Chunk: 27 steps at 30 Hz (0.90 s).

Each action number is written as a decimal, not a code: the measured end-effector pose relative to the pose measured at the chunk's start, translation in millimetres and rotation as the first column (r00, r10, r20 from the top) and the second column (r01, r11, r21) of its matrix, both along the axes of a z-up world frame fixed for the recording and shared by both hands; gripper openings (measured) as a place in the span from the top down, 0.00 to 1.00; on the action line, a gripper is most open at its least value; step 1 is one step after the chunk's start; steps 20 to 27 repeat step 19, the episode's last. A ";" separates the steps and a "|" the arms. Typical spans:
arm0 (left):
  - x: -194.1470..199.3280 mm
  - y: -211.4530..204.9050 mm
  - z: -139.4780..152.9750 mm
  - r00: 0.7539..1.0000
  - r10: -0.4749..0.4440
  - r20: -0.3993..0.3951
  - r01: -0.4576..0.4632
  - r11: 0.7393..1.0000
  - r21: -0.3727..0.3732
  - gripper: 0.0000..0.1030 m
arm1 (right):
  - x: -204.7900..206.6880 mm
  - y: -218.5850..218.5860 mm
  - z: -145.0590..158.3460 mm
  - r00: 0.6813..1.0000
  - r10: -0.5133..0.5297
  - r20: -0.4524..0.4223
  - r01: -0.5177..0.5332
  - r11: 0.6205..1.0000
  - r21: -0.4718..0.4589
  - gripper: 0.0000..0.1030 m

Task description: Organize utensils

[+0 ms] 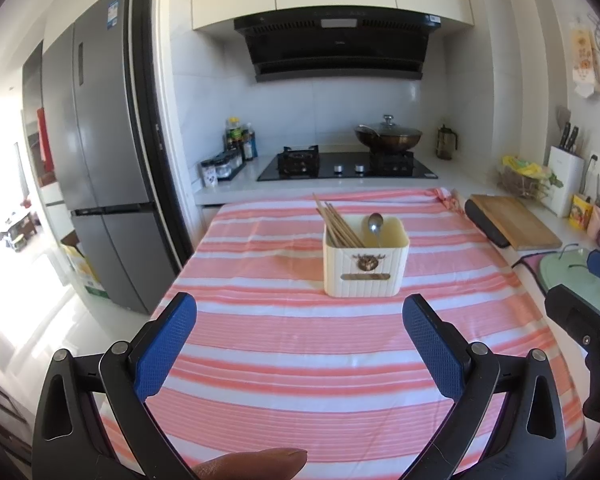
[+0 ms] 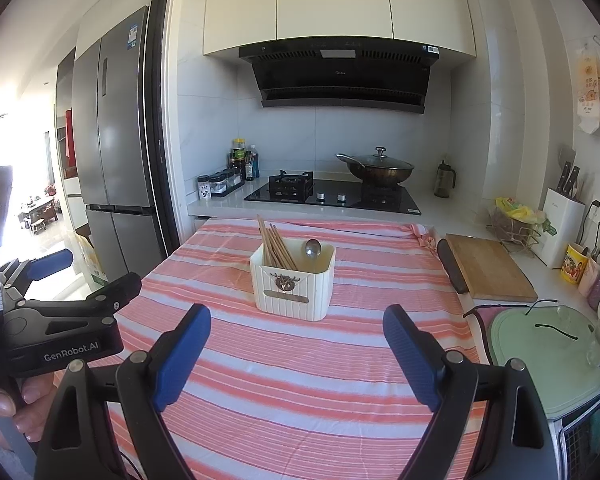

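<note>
A cream utensil holder (image 1: 366, 264) (image 2: 293, 280) stands on the pink-and-white striped tablecloth (image 1: 300, 344) (image 2: 300, 368). Several wooden chopsticks (image 1: 337, 222) (image 2: 274, 246) lean in its left half, and a metal spoon (image 1: 375, 224) (image 2: 313, 248) stands bowl-up in its right half. My left gripper (image 1: 300, 320) is open, low over the cloth, short of the holder, with nothing between its blue pads. My right gripper (image 2: 297, 332) is open too, also short of the holder and empty. In the right wrist view the left gripper's body (image 2: 60, 332) shows at the left edge, held by a hand.
Behind the table runs a counter with a gas hob (image 2: 332, 196), a lidded wok (image 2: 376, 168) and condiment bottles (image 2: 242, 160). A wooden cutting board (image 2: 488, 268), a green board (image 2: 552, 356), a knife block (image 2: 560, 216) and cups sit on the right. A grey fridge (image 1: 100, 152) stands left.
</note>
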<state>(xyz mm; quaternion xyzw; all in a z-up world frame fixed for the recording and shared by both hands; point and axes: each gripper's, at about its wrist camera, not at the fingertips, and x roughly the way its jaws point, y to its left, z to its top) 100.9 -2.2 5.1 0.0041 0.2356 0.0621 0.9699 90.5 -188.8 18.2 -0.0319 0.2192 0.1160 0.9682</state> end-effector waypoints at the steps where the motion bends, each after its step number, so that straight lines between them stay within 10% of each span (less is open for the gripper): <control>1: -0.2 0.2 -0.6 1.000 0.000 0.000 0.000 1.000 -0.001 0.00 | -0.1 -0.2 -0.3 1.000 0.000 -0.001 0.000 1.000 0.000 0.13; 27: 7.0 2.7 -11.8 1.000 0.026 0.010 -0.026 1.000 -0.014 0.00 | 9.8 -4.2 -9.6 0.999 -0.021 -0.030 0.021 1.000 -0.004 0.13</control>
